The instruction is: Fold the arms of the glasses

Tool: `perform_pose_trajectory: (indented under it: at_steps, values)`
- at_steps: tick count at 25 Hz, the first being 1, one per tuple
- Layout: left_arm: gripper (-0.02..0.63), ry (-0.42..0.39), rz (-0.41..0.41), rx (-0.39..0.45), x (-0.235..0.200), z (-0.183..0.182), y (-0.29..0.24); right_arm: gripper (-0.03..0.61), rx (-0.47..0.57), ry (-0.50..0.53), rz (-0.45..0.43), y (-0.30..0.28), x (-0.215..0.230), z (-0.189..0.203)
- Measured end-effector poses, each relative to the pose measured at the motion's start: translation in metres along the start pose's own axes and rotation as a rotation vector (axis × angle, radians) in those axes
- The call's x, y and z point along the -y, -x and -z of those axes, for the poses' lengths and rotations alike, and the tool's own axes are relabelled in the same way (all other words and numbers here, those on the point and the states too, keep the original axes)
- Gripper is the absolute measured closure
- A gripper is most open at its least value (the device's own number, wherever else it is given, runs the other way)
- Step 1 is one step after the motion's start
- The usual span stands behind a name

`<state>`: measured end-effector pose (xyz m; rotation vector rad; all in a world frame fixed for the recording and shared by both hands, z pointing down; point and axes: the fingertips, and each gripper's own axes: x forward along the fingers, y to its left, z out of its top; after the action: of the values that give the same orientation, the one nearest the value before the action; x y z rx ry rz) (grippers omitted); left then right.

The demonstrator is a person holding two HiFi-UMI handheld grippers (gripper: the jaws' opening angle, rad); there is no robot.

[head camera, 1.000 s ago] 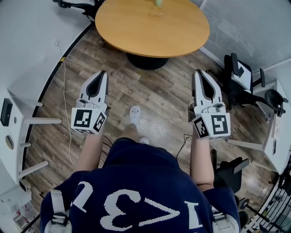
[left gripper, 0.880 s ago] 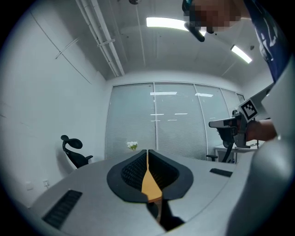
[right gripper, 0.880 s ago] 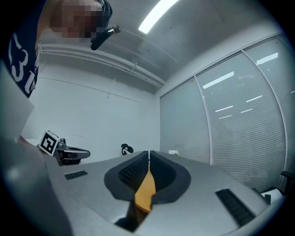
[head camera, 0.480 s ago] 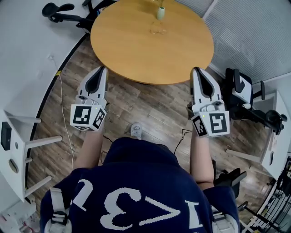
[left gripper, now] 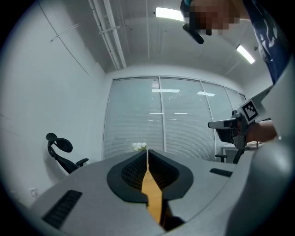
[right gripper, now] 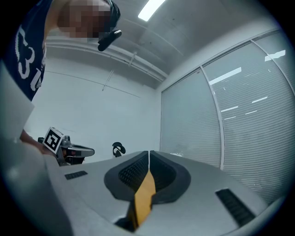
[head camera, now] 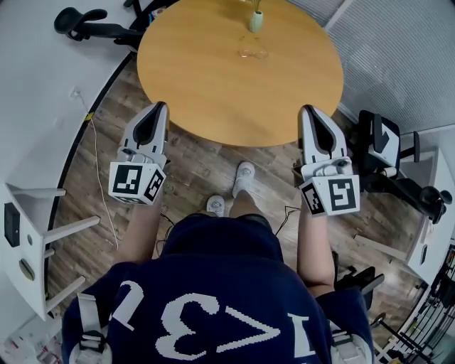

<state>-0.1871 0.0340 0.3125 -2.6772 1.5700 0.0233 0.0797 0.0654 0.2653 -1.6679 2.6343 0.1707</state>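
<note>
A pair of clear-framed glasses point(head camera: 252, 52) lies on the far part of the round wooden table point(head camera: 213, 85), just in front of a small green vase point(head camera: 255, 21). My left gripper point(head camera: 159, 105) and right gripper point(head camera: 308, 109) are held level side by side, their tips at the table's near edge, far short of the glasses. Both are shut with nothing between the jaws. In the left gripper view the shut left gripper point(left gripper: 147, 150) points at the vase's white flowers point(left gripper: 138, 146); the glasses do not show there. The right gripper view shows the shut right gripper point(right gripper: 149, 152) over the tabletop.
Black office chairs stand at the back left point(head camera: 85, 21) and to the right point(head camera: 380, 138) of the table. A white desk point(head camera: 21, 213) sits at the left, with a thin cable point(head camera: 96, 170) on the wooden floor. The person's shoes point(head camera: 242, 178) are below the table edge.
The person has walked toward the table: it has come nearer, and both gripper tips now reach its near edge. Both grippers stay shut and level.
</note>
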Motion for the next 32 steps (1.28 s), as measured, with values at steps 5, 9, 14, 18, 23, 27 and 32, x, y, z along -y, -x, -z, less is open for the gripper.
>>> perform_pose_trajectory:
  at_steps: [5, 9, 14, 18, 23, 27, 32]
  values:
    - [0.591, 0.008, -0.04, -0.008, -0.015, 0.01, -0.034, 0.548, 0.024, -0.023, -0.038, -0.045, 0.026, 0.008]
    - [0.591, 0.007, -0.09, 0.0, -0.032, 0.006, -0.075, 0.548, 0.038, -0.016, -0.091, -0.093, 0.054, 0.007]
    - [0.591, -0.017, -0.149, 0.014, -0.05, 0.0, -0.139, 0.548, 0.045, -0.011, -0.131, -0.15, 0.108, 0.002]
    - [0.591, -0.01, -0.192, 0.029, -0.058, 0.0, -0.179, 0.548, 0.04, -0.011, -0.158, -0.185, 0.147, 0.008]
    - [0.591, -0.002, -0.204, 0.022, -0.065, 0.005, -0.217, 0.548, 0.036, -0.042, -0.155, -0.213, 0.179, 0.02]
    - [0.591, 0.001, -0.189, 0.011, -0.07, 0.006, -0.235, 0.548, 0.002, -0.055, -0.157, -0.229, 0.185, 0.034]
    - [0.591, 0.011, -0.143, -0.011, -0.077, 0.009, -0.255, 0.548, -0.018, -0.069, -0.134, -0.244, 0.186, 0.04]
